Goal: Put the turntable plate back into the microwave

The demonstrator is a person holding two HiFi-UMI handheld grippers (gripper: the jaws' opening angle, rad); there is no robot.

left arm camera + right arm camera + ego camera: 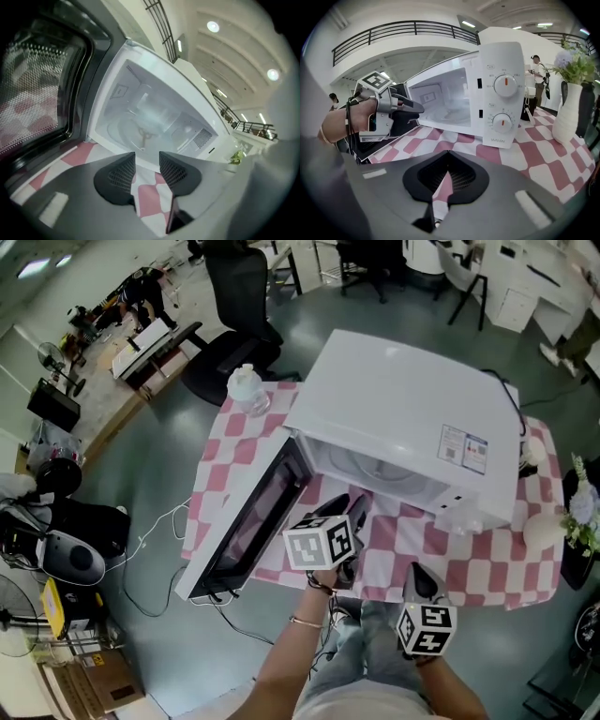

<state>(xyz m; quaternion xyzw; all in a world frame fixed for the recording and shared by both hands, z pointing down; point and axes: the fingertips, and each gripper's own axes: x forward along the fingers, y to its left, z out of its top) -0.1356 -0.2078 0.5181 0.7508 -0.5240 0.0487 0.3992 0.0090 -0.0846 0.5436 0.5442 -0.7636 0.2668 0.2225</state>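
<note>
1. A white box-shaped microwave oven (403, 399) stands on a table covered by a pink-and-white checked cloth (469, 563). Its dark-windowed door (253, 521) is swung fully open to the left.
2. The clear round glass turntable plate (126, 133) lies flat on the floor of the microwave's cavity. A three-armed hub shows through its middle.
3. The left gripper (146, 161) hovers just in front of the cavity opening, above the cloth. Its jaws stand moderately apart, with only the checked cloth visible in the gap.
4. The right gripper (446, 161) is held back near the table's front edge, well apart from the microwave. Its jaws are pressed together with nothing between them.
5. The right gripper view shows two round control dials (505, 86) on the microwave's front panel and a white ribbed vase (567, 117) of flowers beside it.
</note>
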